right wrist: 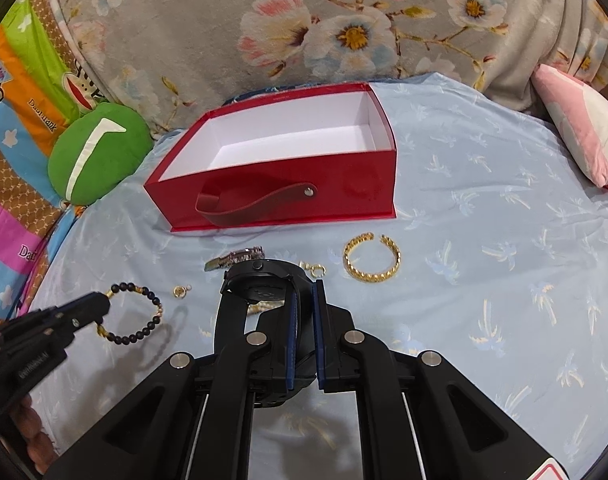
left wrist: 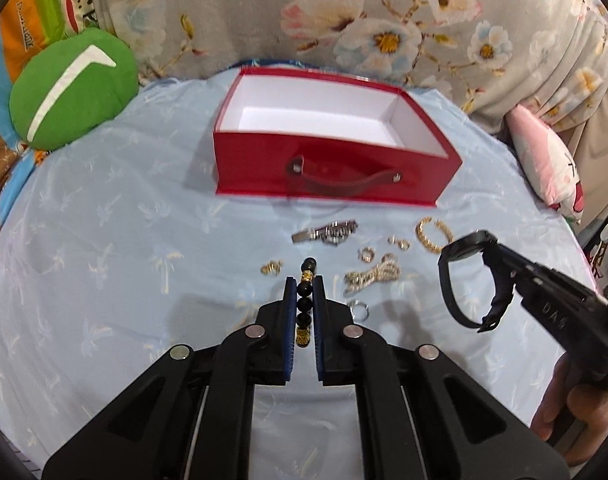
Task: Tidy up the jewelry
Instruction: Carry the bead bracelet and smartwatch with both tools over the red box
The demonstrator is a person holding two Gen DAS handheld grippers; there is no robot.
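Left tongs (left wrist: pixel 304 286): blue-padded jaws closed on a bracelet of round black beads with gold spacers (left wrist: pixel 306 300); in the right wrist view the bead bracelet hangs as a loop clear of the sheet, casting a shadow. Right tongs (right wrist: pixel 305 284): jaws closed on the strap of a matte black watch (right wrist: pixel 259 284), its round case tilted forward of the fingers, strap curving back between the pads.

Red box (left wrist: pixel 263 160): rigid card, glossy outside, white inside, open-topped, with a dark strap handle riveted to the near wall. It stands on a pale blue bed sheet (left wrist: pixel 103 240) printed with palm trees.

Between box and tongs lie a silver metal watch (left wrist: pixel 330 233), a gold open cuff bracelet (left wrist: pixel 434 236) of twisted links, a pale chain in a heap (left wrist: pixel 372 274), several small gold earrings and a plain ring (left wrist: pixel 358 308). All are apart from one another.

Left of the box sits a green round cushion (left wrist: pixel 71 88); right, a pink pillow (left wrist: pixel 544 168). Flowered fabric rises behind. Open sheet lies on both sides of the box.
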